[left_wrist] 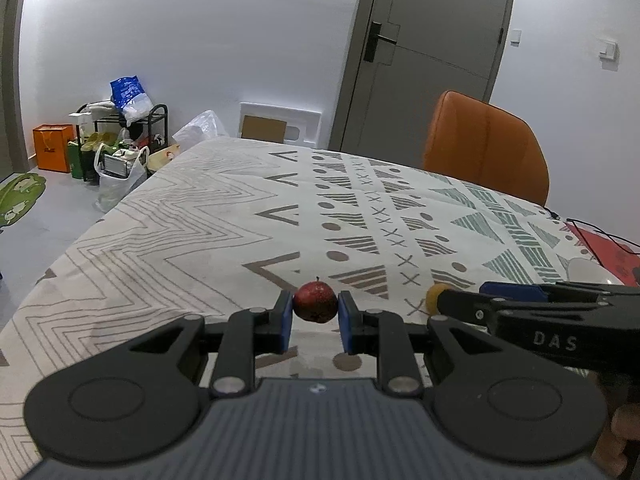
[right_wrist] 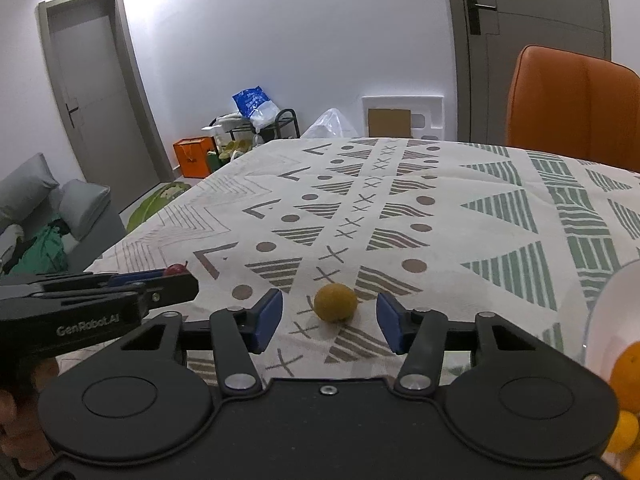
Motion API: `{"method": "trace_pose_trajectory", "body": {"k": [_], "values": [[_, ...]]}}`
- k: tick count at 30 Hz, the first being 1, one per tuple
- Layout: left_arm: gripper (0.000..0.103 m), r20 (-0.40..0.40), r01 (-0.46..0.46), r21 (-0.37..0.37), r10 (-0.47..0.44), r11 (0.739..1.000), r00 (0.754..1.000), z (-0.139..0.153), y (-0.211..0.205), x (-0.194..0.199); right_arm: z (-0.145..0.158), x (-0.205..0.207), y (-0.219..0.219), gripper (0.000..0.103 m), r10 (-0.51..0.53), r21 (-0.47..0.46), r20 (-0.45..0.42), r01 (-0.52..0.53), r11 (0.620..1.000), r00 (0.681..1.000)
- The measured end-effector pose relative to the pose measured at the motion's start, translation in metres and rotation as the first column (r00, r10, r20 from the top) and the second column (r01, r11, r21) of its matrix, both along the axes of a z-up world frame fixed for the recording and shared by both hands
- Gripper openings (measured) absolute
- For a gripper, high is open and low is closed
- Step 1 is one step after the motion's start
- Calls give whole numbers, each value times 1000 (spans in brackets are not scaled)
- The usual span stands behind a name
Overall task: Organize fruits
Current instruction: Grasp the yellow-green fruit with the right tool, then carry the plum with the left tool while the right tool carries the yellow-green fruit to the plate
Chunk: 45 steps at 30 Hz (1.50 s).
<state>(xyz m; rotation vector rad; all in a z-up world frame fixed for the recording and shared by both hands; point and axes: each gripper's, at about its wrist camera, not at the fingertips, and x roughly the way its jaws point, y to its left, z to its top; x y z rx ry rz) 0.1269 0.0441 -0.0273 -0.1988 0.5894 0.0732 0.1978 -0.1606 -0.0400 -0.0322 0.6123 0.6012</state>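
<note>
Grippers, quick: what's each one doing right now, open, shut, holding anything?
Left gripper: shut on the small red fruit.
Right gripper: open, pads either side of the yellow-green fruit on the tablecloth, not touching it.

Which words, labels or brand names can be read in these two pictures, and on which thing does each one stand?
"DAS": on the black side of the right tongs, in the left wrist view.
"GenRobot.AI": on the black side of the left tongs, in the right wrist view.
Blue and white bag on the rack: print too small to read.
Orange paper bag on the floor: dark mark too blurred to read.
Nothing else carries readable text.
</note>
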Motion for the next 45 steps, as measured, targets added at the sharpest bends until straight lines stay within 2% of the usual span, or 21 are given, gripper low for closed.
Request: {"method": "trace_pose_trajectory", "body": {"k": [3,5,7,11,16,24,45], "values": [[22,1,-6,0,6,1000,1000,0,2,-1,-3,4,6,49,7,-10,-7,-7,1000,1000],[22,2,-9,0,9,1000,1000,0,3,0,-6,9,10,42,8,-19,-15,-8,1000,1000],[22,0,-12,-3,12,1000,1000,-1,4,2,-11,14,16,26,9,-35,-26,-10,999,1000],[22,-2,-7,-7,7,1000,1000,0,3,6,-12,13,21,25,7,-53,-20,-8,999,1000],[22,7,15,-5,-15,1000,1000,4,-5,9,2,0,10,25,-8,-15,11,8,1000,1000],[22,25,59,5,-59,998,998,13,-30,13,17,-13,-26,25,-81,69,33,79,995,996],[22,88,202,49,-206,978,975,39,-105,26,30,-25,-124,25,-265,168,66,251,953,962]]}}
